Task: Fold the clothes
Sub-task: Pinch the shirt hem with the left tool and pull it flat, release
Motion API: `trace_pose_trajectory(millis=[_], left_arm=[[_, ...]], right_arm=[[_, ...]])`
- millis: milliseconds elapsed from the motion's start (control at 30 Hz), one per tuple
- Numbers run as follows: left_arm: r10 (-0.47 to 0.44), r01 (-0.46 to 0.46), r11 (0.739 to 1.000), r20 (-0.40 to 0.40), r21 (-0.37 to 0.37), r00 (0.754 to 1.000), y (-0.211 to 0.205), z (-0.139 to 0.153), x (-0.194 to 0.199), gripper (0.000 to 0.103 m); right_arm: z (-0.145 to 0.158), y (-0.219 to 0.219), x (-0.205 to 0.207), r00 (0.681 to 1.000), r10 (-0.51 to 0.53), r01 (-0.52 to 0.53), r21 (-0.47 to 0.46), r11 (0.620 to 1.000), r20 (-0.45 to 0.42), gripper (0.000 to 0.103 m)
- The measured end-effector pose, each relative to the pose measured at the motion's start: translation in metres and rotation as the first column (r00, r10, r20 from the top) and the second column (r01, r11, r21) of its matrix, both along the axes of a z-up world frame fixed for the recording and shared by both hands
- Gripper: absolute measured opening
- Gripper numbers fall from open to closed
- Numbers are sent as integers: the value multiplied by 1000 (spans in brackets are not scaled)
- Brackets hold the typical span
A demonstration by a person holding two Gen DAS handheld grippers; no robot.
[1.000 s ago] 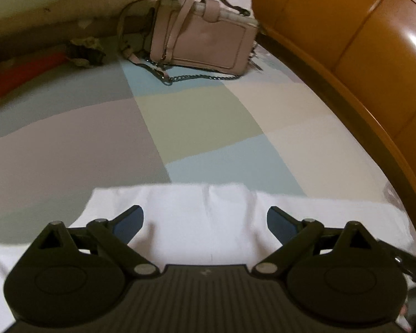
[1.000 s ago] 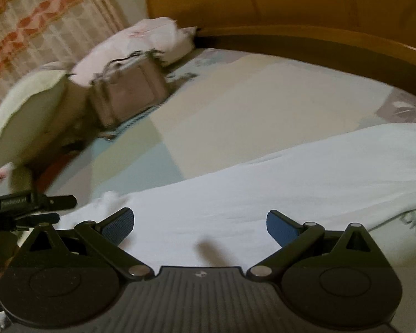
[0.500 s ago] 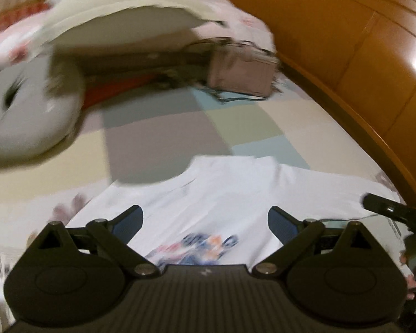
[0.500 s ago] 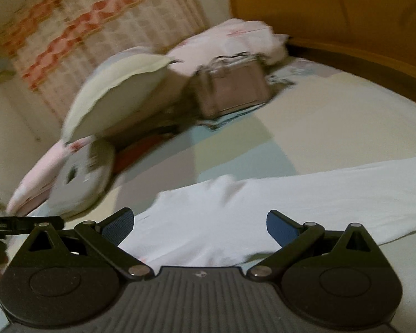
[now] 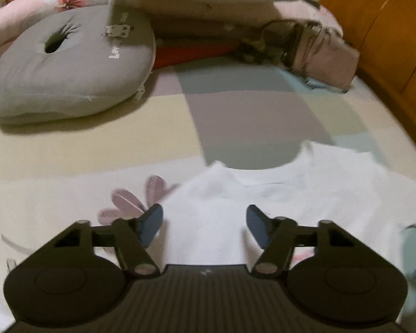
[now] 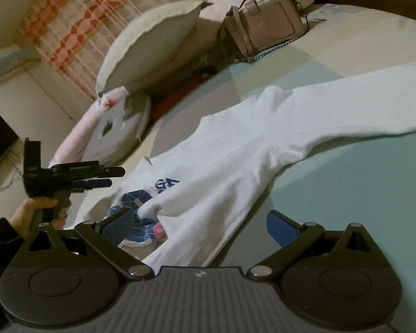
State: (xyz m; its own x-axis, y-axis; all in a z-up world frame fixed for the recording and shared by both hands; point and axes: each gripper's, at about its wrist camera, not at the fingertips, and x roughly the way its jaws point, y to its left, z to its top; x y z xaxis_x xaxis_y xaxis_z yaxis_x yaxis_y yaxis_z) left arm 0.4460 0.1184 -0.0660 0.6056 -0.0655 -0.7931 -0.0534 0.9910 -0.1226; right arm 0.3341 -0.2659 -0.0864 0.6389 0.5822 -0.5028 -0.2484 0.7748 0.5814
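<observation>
A white long-sleeved shirt [image 6: 235, 149] with a blue print on its chest lies flat on the bed, one sleeve stretched out to the right. In the left wrist view its neckline [image 5: 263, 172] shows just ahead of my left gripper [image 5: 204, 226]. The left jaws are closing over the shoulder cloth, and the pads do not press on it. The right wrist view shows that same left gripper [image 6: 102, 177] from the side, a hand [image 6: 36, 208] around its handle. My right gripper [image 6: 201, 226] stands open over the shirt's side, where a raised fold of cloth lies between the fingers, untouched.
A grey round cushion [image 5: 69, 69] and a big pale pillow [image 6: 152, 41] lie at the head of the bed. A pink handbag [image 6: 263, 25] sits near the wooden bed frame [image 5: 388, 27]. The patchwork sheet [image 5: 249, 111] stretches beyond the shirt.
Both views have swung left along the shirt, from the sleeve to the neckline and printed chest. The left jaws have narrowed. The right jaws stay wide.
</observation>
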Motion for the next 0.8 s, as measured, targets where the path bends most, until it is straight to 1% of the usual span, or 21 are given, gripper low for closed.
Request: trace_pose_trajectory(millis=[67, 100, 200, 233, 267, 300, 333, 367, 467, 600, 667, 733, 767, 800], left_arm=[[-7, 7, 999, -13, 36, 1000, 8, -10, 12, 60], [-14, 15, 999, -24, 37, 1000, 11, -15, 15, 60], [-58, 61, 997, -60, 41, 997, 16, -31, 22, 60], [-77, 80, 995, -49, 59, 996, 13, -34, 20, 60], [-96, 99, 992, -39, 77, 995, 11, -37, 17, 57], [-117, 119, 988, -25, 94, 993, 7, -36, 14, 42], [-138, 138, 984, -11, 110, 990, 3, -35, 12, 31], [-157, 155, 979, 1, 128, 988, -1, -34, 9, 8], [-141, 129, 973, 51, 194, 989, -2, -28, 11, 0], [-43, 23, 983, 106, 180, 993, 14, -22, 26, 0], [-15, 4, 991, 85, 132, 996, 23, -23, 36, 0], [-36, 33, 999, 94, 41, 995, 29, -21, 34, 1], [-48, 49, 999, 100, -3, 994, 32, -19, 34, 10], [-74, 77, 997, 110, -24, 991, 32, -19, 33, 30]], right_arm=[[3, 1, 4, 999, -23, 24, -11, 1000, 34, 103], [3, 1, 7, 998, -36, 36, -7, 999, 45, 103], [-2, 0, 18, 997, -67, 64, 58, 996, 37, 103], [-4, 1, 21, 996, -78, 75, 78, 994, 33, 103], [-5, 1, 24, 996, -89, 86, 91, 992, 31, 103], [-7, 2, 27, 994, -103, 100, 98, 990, 33, 103], [-7, 3, 29, 992, -116, 112, 97, 989, 39, 103], [-8, 4, 30, 991, -124, 119, 94, 988, 45, 103], [-8, 9, 33, 988, -140, 133, 93, 987, 65, 103], [-10, 12, 36, 986, -149, 143, 87, 986, 71, 103], [-11, 13, 38, 986, -154, 148, 79, 986, 64, 103], [-13, 12, 39, 986, -162, 158, 75, 985, 49, 103], [-14, 11, 40, 986, -164, 160, 78, 984, 43, 103], [-16, 10, 40, 986, -163, 160, 85, 984, 37, 103]])
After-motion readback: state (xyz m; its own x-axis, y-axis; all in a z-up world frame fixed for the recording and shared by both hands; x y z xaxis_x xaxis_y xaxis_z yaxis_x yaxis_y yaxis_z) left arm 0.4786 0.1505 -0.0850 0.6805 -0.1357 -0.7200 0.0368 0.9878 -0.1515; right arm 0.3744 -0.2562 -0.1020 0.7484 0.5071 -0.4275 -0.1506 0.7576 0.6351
